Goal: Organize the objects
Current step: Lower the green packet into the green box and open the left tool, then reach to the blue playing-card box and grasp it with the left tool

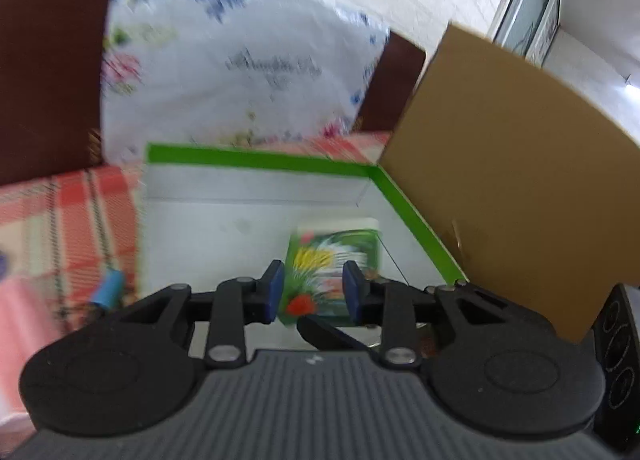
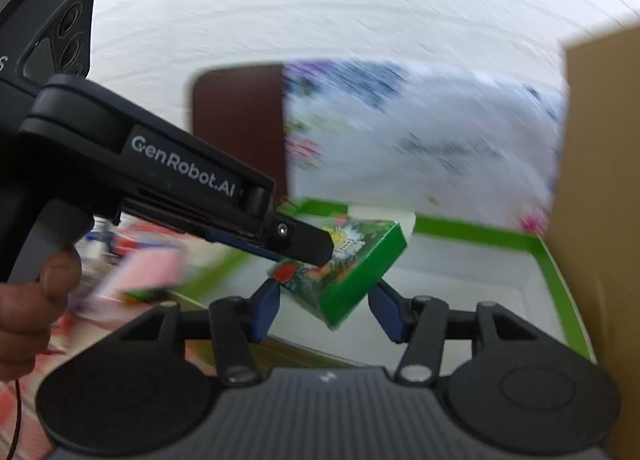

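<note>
Left gripper (image 1: 314, 292) is holding a small green packet (image 1: 332, 272) between its blue fingers (image 1: 274, 290), closed on the packet's sides, hanging it above the white floor of an open box with green rim (image 1: 256, 158). Judgement: step in hand is dropping the packet into the box. Best to be lowering it level, clear of the brown cardboard flap (image 1: 520, 188), and opening only once near the floor.

Right gripper (image 2: 326, 310) is sitting just under the packet (image 2: 352, 260); its fingers (image 2: 266, 310) are spread wide, gripping nothing.

Right view is showing the packet tilted, pinched near one end, plus the hand (image 2: 32, 312) on the left handle. Left view alone is showing the checked cloth (image 1: 80, 220) on the desk and a blue thing, too blurred to name.
</note>
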Motion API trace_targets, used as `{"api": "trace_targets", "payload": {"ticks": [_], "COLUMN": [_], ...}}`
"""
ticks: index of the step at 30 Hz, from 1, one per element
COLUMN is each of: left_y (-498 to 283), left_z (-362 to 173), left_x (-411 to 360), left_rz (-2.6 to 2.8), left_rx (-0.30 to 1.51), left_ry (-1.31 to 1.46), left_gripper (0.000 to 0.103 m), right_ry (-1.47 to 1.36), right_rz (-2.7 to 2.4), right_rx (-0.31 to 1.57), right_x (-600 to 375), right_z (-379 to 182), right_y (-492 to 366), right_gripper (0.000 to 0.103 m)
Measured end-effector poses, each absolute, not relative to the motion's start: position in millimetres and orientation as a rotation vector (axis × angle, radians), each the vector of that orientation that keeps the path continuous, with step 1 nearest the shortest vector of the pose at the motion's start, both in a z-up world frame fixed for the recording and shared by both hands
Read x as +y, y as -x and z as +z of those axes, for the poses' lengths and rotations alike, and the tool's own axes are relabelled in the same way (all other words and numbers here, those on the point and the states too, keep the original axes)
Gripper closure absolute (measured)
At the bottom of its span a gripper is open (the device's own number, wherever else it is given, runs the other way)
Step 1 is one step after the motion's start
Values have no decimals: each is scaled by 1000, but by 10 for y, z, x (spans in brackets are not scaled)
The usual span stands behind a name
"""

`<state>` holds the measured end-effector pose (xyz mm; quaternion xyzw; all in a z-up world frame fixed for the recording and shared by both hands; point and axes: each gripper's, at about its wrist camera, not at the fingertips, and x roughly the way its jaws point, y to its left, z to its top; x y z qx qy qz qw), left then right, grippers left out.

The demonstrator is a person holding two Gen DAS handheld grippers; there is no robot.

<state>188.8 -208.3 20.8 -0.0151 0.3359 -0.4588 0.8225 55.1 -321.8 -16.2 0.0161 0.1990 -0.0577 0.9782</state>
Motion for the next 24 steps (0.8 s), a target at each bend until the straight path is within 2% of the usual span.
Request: {"api": "trace_targets", "payload": {"ticks": [3, 10, 12, 17, 18, 19, 20, 21, 24], "left_y": [-1865, -1666, -1588, -1398, -1361, -1341, -1300, -1268, -1188], "left_z": [80, 344, 379, 283, 255, 232, 210, 191, 184], "left_x": [-2240, -1623, -1356, -612, -463, -356, -223, -127, 113], "left_rz": [-906, -830, -779, -646, -619, -594, -570, -546, -501], "left_rx": [733, 668, 654, 684, 697, 709, 717, 725, 735], "left_ry": [-33, 38, 57, 96, 102, 107, 115, 125, 164], "left_gripper": [66, 62, 59, 59, 59, 59, 59, 59, 58], "right_ry": [-64, -131, -113, 4, 41, 97, 172, 251, 374], "right_rz": [-195, -191, -166, -86, -82, -98, -131, -171, -247], "right_rx": [415, 346, 319, 272, 238, 194, 148, 112, 143], "right_x": [-3395, -3341, -3199, -2858, -2806, -2770, -2743, -2732, -2843], "right_z": [-209, -155, -119, 50, 113, 157, 181, 172, 23], "right_y": [-572, -305, -220, -245, -262, -323, -426, -554, -1008], "right_gripper": [30, 31, 31, 30, 26, 15, 9, 7, 12]}}
